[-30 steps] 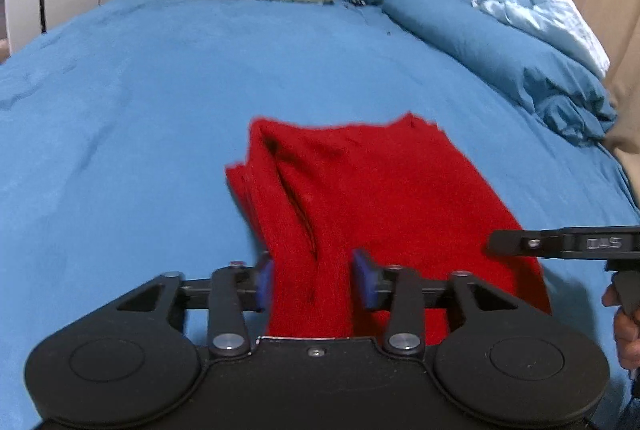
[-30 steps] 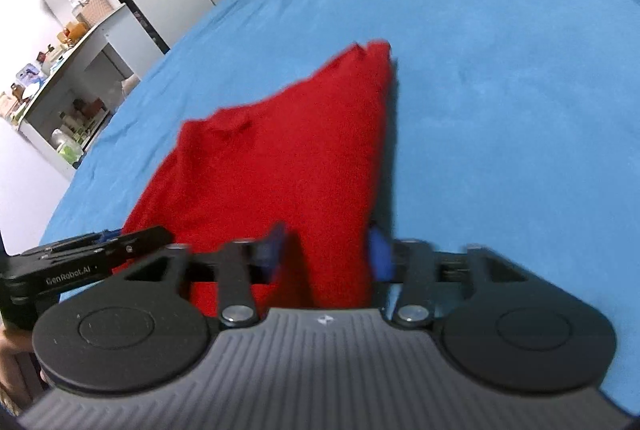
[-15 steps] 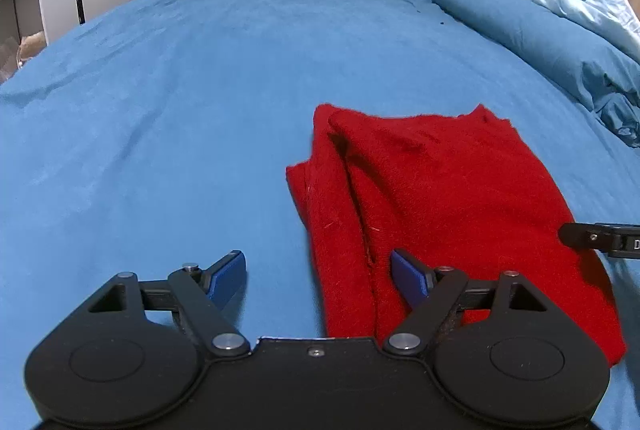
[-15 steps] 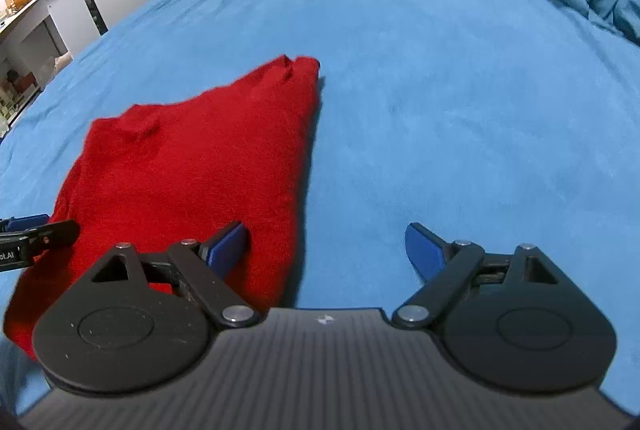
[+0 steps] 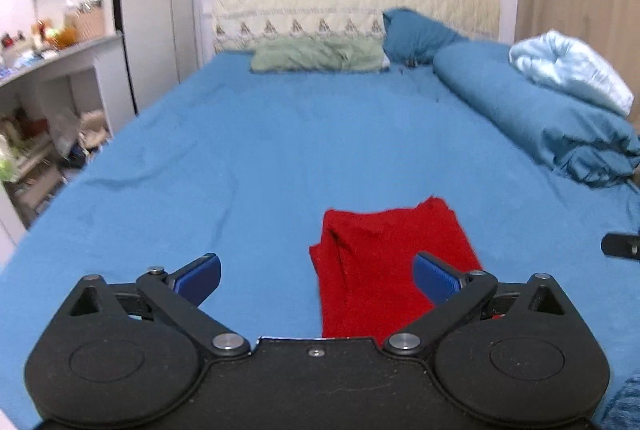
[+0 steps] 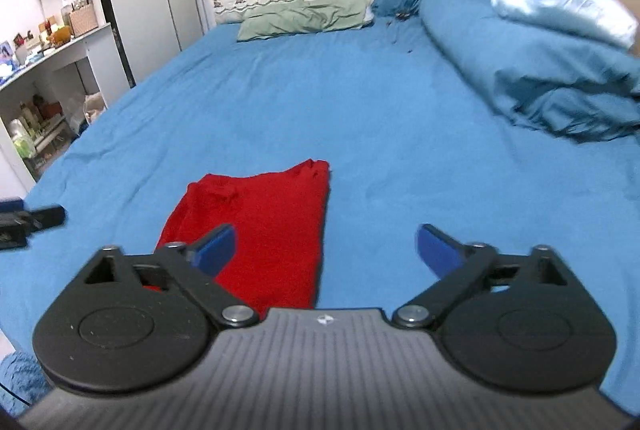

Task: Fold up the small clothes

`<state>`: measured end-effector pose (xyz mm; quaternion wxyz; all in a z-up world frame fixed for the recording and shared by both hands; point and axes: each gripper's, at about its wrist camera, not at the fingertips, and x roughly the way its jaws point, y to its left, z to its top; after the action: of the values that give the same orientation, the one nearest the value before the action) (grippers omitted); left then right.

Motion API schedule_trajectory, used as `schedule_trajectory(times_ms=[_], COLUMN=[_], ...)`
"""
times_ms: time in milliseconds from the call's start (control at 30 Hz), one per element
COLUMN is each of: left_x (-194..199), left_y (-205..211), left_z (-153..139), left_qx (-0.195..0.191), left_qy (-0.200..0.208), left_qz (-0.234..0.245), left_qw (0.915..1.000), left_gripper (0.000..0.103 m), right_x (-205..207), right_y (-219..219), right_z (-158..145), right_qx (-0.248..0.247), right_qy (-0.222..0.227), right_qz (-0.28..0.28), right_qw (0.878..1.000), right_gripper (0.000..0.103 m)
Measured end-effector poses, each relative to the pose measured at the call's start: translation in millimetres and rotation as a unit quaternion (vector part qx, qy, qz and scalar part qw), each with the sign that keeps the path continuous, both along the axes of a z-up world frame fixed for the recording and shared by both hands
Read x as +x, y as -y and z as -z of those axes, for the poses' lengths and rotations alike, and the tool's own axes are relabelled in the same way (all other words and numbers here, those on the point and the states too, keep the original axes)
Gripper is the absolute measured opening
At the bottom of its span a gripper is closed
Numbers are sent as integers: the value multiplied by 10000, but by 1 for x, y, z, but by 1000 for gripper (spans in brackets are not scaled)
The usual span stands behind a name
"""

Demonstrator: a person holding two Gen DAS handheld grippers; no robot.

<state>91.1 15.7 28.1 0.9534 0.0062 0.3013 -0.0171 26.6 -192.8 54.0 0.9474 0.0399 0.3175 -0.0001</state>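
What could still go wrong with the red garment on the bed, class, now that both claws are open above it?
1. The red garment has loose, uneven layers bunched along its left edge; the fold may slump open.
2. The left claw hangs open with one finger over the cloth; dipping could snag it.
3. The right claw also overlaps the garment, so a careless pull-back might drag it across the blue sheet.

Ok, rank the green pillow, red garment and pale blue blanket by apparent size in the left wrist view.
1. red garment, though it lies nearest the camera, which inflates it
2. green pillow and pale blue blanket look about alike, so no firm order between them
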Motion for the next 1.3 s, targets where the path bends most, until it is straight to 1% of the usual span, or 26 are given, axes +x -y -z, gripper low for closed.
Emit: schedule_trajectory(times_ms=[67, 167, 300, 367, 467, 600, 767, 1067, 1300], left_x=[-18, -43, -71, -80, -88, -99, -106, -110, -112], left_y=[2, 7, 12, 13, 12, 11, 17, 19, 20], left_z=[-8, -11, -4, 3, 15, 20, 17, 14, 14], left_qx=[75, 136, 260, 336, 401, 300, 379, 311, 345], left_qy=[-5, -125, -210, -249, -449, -419, -273, -216, -169], left_qz=[-40, -92, -174, -139, -159, -148, -56, 21, 64], left_qw=[10000, 9998, 9993, 9990, 9981, 9986, 9989, 9993, 9992], left_gripper=[103, 103, 103, 103, 103, 103, 103, 103, 103], right_x=[-25, -54, -86, -96, -107, -113, -119, -125, -126], right_y=[-4, -11, -18, -20, -22, -27, -33, -36, -36], right_z=[-11, -15, -10, -5, 4, 13, 19, 21, 21], right_qx=[-87, -123, -236, -251, -196, -164, -171, -223, -213], right_qy=[-16, -158, -256, -322, -432, -529, -612, -667, -662], right_qz=[18, 96, 158, 155, 154, 172, 188, 164, 153], right_qw=[10000, 9998, 9993, 9990, 9988, 9983, 9978, 9974, 9975], right_gripper=[103, 103, 103, 103, 103, 103, 103, 103, 103])
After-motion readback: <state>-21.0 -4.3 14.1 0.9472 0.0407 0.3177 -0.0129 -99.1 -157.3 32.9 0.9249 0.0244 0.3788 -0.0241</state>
